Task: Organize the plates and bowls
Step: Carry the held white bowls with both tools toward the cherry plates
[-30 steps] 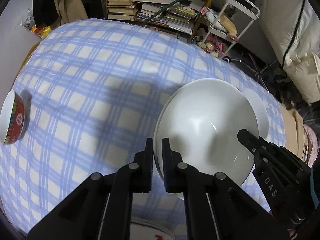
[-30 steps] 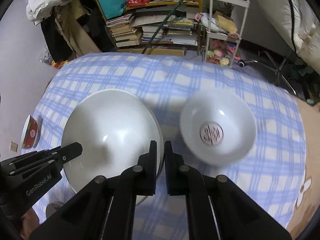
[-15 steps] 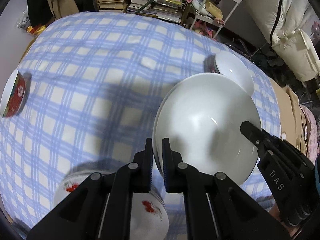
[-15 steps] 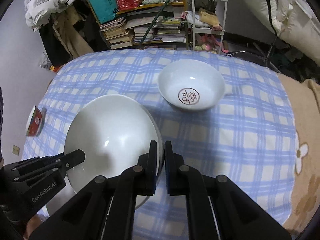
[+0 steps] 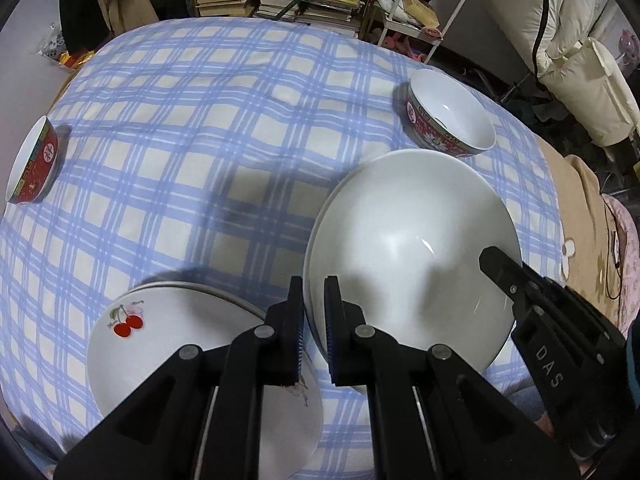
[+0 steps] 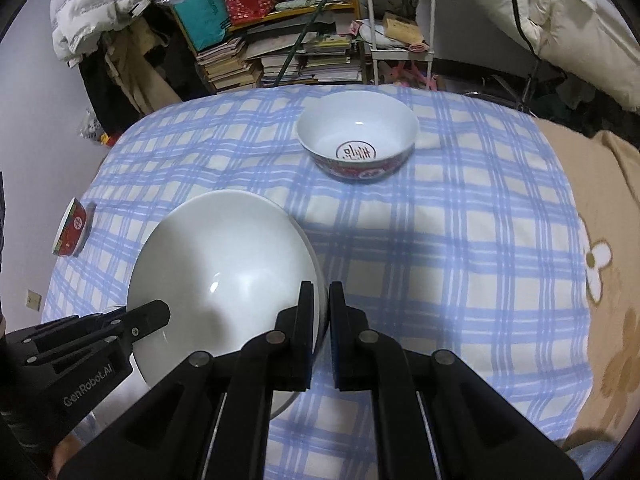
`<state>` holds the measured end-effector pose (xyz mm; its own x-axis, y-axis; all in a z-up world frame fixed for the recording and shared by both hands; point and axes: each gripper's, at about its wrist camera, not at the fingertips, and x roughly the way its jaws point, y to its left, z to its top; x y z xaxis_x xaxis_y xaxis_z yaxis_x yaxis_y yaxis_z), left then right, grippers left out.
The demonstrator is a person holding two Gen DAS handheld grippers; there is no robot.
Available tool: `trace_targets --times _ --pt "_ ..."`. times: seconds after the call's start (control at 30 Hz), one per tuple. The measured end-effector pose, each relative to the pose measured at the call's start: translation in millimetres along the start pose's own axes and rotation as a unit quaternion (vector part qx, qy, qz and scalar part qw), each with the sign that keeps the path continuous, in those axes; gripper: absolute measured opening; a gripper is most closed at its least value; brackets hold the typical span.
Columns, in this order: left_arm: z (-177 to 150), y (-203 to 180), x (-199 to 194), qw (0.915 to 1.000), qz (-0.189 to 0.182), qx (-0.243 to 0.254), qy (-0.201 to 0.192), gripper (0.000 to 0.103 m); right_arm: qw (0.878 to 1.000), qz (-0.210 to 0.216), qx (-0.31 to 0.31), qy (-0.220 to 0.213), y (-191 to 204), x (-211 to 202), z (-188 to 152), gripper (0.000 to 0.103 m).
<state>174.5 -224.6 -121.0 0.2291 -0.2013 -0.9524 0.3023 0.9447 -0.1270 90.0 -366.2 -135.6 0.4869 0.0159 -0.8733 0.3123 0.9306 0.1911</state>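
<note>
1. The large plain white ceramic bowl (image 5: 412,248) hangs above the tabletop, gripped from both sides, its hollow facing the cameras.
2. The left gripper (image 5: 314,320) has its jaws pinched on the bowl's near-left rim; the rim sits right in the narrow slot between the black fingers.
3. The right gripper (image 6: 320,312) does the same on the opposite edge, jaws squeezed onto the bowl's rim (image 6: 224,276); in the left wrist view its black body (image 5: 552,332) reaches in from the right.
4. Below and to the left of the bowl lies a stack of white round plates, the top one printed with red cherries (image 5: 168,344); the left gripper partly covers it.
5. Beyond the bowl stands a red-patterned bowl with a white inside and a red emblem at the bottom (image 6: 358,142), upright, well apart from the held one.
6. At the far left edge sits a smaller red bowl with a white inside (image 5: 34,160).
7. All of it rests on a blue-and-white checked cloth (image 5: 192,120) covering the tabletop.
8. Behind stand stacked books (image 6: 236,60) and a white wire trolley (image 6: 400,20).
</note>
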Motion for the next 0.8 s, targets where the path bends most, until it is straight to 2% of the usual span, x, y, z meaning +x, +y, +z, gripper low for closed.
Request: trace_targets --times 0.1,0.27,0.6,0.8 --pt "1 -2 9 0.9997 0.020 -0.004 0.011 0.008 1.000 -0.004 -0.004 0.011 0 9 -5 0.009" --pt "-2 -1 23 0.9994 0.014 -0.010 0.031 0.008 1.000 -0.016 -0.012 0.022 -1 22 -12 0.009" --pt "-2 -11 27 0.9982 0.045 0.017 0.036 0.008 1.000 0.001 0.004 0.022 -9 28 -17 0.009" --pt "0 -4 28 0.9986 0.022 -0.005 0.048 0.008 1.000 -0.006 -0.001 0.016 -7 27 -19 0.009"
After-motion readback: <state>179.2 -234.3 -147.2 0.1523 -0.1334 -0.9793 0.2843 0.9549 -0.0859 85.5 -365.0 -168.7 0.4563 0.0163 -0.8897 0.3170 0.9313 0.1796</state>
